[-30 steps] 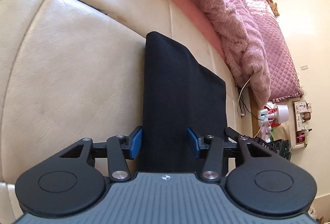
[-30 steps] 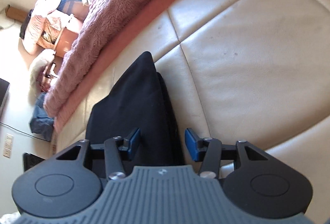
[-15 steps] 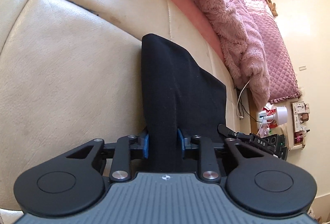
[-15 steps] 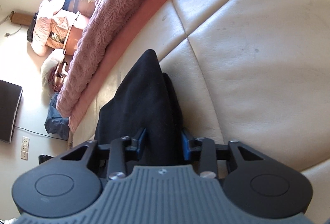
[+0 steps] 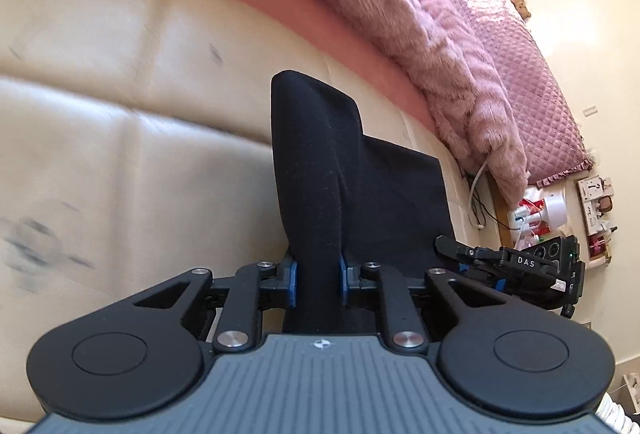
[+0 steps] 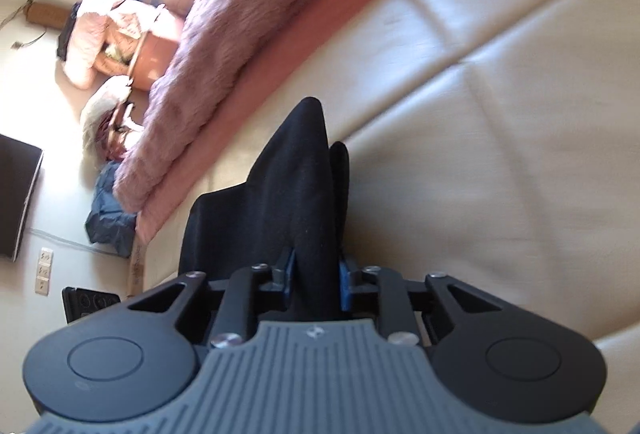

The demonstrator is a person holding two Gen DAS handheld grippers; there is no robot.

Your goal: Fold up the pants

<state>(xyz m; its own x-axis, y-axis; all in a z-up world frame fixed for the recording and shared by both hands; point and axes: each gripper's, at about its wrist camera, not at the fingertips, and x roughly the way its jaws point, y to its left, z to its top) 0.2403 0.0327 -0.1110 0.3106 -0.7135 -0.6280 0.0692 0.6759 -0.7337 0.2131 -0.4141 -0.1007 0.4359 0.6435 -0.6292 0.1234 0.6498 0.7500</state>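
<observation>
On the cream sofa (image 5: 120, 162) lie the black pants (image 5: 316, 170); my left hand-held gripper (image 5: 316, 276) and right hand-held gripper (image 6: 316, 276) each pinch the near edge, raising it so both corners fold over evenly.

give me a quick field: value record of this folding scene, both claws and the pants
item: black pants, partly folded
surface: cream leather cushion
left claw: shut on a bunched edge of the pants
right claw: shut on another bunched edge of the pants
pants state: gripped fabric rises in a ridge toward each claw; the rest spreads on the cushion
background: pink fuzzy blanket along the far edge of the cushion
image quality: motion blur in both wrist views
</observation>
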